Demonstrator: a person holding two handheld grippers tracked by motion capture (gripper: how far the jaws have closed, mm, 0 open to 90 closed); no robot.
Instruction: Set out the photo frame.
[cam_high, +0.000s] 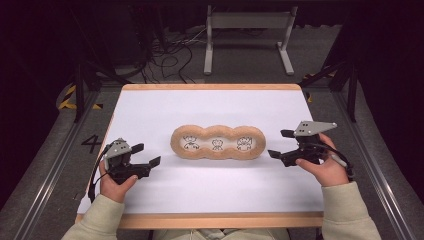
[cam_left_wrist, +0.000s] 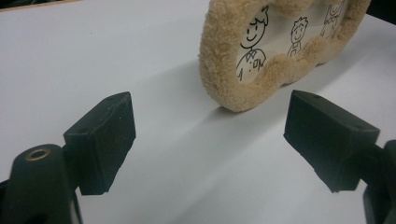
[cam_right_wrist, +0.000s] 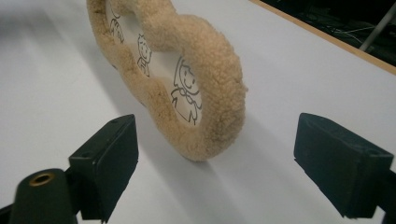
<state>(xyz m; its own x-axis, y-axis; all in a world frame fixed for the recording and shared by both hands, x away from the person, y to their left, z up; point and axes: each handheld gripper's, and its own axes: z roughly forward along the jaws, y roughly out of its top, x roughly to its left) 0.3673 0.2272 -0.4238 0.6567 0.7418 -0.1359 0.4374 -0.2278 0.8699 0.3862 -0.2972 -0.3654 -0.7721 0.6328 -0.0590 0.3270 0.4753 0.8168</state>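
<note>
A fuzzy tan frame (cam_high: 218, 142) with three round windows, each holding a line drawing of a little figure, stands upright at the middle of the white table (cam_high: 210, 107). My left gripper (cam_high: 148, 155) is open, held in a hand a short way left of the frame's left end (cam_left_wrist: 224, 70), jaws pointing at it. My right gripper (cam_high: 280, 144) is open just off the frame's right end (cam_right_wrist: 219, 98). Neither gripper touches the frame; the jaws stand wide apart with nothing between them.
The white table has a wooden rim (cam_high: 210, 220) along its near and far edges. Beyond the far edge, a white metal stand (cam_high: 247, 35) and loose cables (cam_high: 170, 55) sit on the dark floor. Metal rails (cam_high: 45, 165) run along both sides.
</note>
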